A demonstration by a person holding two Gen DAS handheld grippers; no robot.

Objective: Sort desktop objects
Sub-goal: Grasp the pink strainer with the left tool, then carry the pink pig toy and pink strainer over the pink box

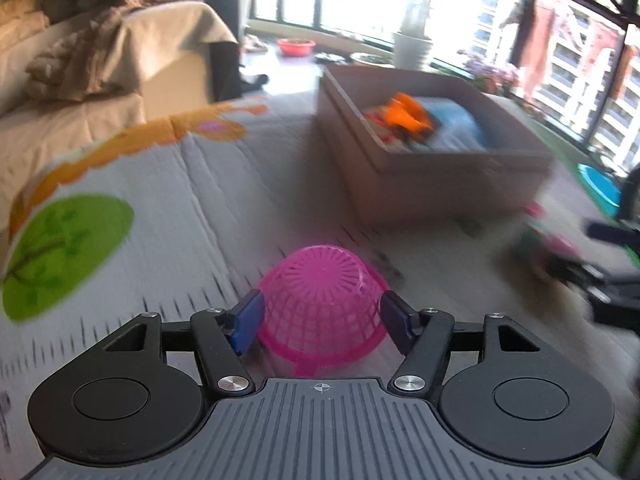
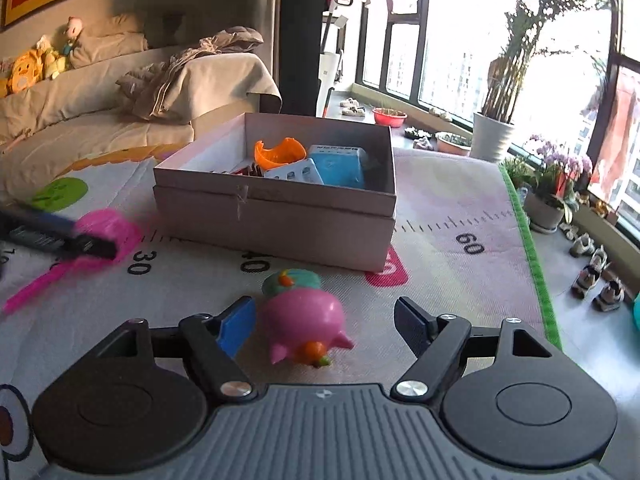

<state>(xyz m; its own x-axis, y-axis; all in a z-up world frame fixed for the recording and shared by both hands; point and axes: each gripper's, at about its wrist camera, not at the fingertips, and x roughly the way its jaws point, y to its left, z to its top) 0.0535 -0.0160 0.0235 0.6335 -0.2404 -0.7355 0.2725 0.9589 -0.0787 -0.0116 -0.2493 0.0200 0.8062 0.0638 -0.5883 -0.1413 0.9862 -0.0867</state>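
Note:
A pink plastic mesh basket [image 1: 320, 280], upside down, sits between the blue pads of my left gripper [image 1: 321, 318], which press on both of its sides. It stays sharp while the mat behind it is blurred. In the right wrist view the same basket [image 2: 108, 228] is a pink blur at the left, under the left gripper [image 2: 60, 236]. My right gripper [image 2: 324, 324] is open around a pink pig toy [image 2: 304, 312] lying on the mat. The toy is close to the left pad and clear of the right one. A teal toy [image 2: 292, 280] lies just behind the pig.
A cardboard box [image 2: 280, 216] stands on the play mat [image 2: 460, 208] beyond both grippers, holding an orange cup [image 2: 280, 152], a blue pack and other items. A covered sofa [image 2: 120, 120] is at the left; potted plants [image 2: 492, 136] and shoes line the window at the right.

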